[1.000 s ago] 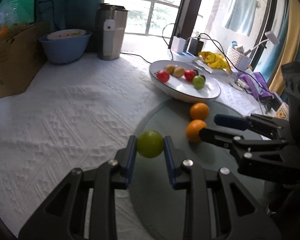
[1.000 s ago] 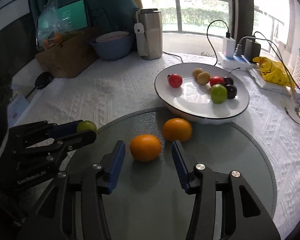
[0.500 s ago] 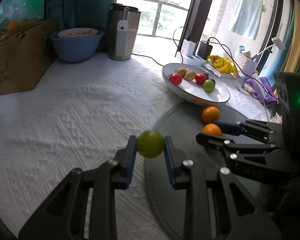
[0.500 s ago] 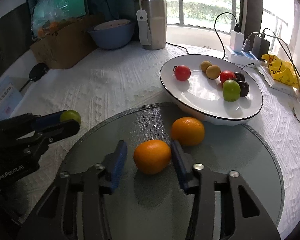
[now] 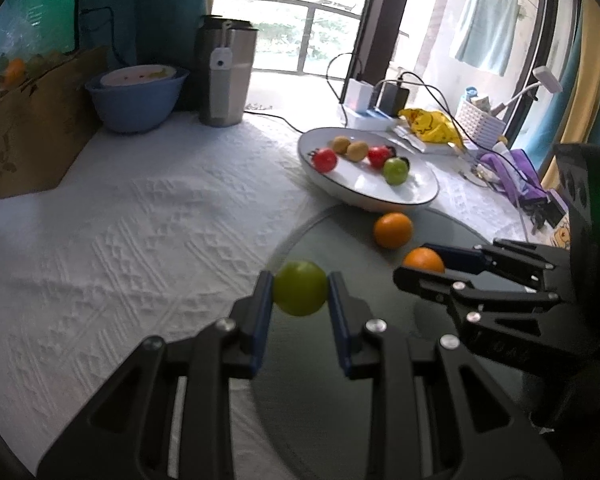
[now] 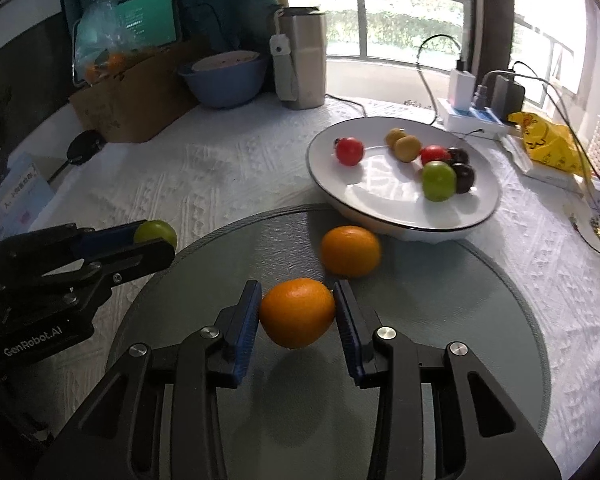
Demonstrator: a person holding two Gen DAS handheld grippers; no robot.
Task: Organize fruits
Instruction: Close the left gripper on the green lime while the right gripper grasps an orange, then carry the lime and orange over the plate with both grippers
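Note:
My left gripper (image 5: 300, 294) is shut on a green fruit (image 5: 300, 288) and holds it above the edge of the round glass mat (image 5: 380, 320). My right gripper (image 6: 298, 312) is shut on an orange (image 6: 297, 312), lifted a little off the mat (image 6: 440, 340). A second orange (image 6: 350, 250) lies on the mat just in front of the white plate (image 6: 380, 200). The plate holds a green fruit (image 6: 438, 180), red, yellow-brown and dark fruits. In the right wrist view the left gripper (image 6: 156, 240) shows at the left with its green fruit (image 6: 156, 232).
A steel tumbler (image 6: 300, 56), a blue bowl (image 6: 224, 80) and a cardboard box (image 6: 136, 96) stand at the back. A power strip with chargers and cables (image 6: 476, 108), a yellow bag (image 6: 544, 140) and a white basket (image 5: 480, 120) lie right of the plate.
My right gripper closed on the nearer orange and lifted it slightly. My left gripper, still holding the green fruit, shifted left and back from the mat's middle.

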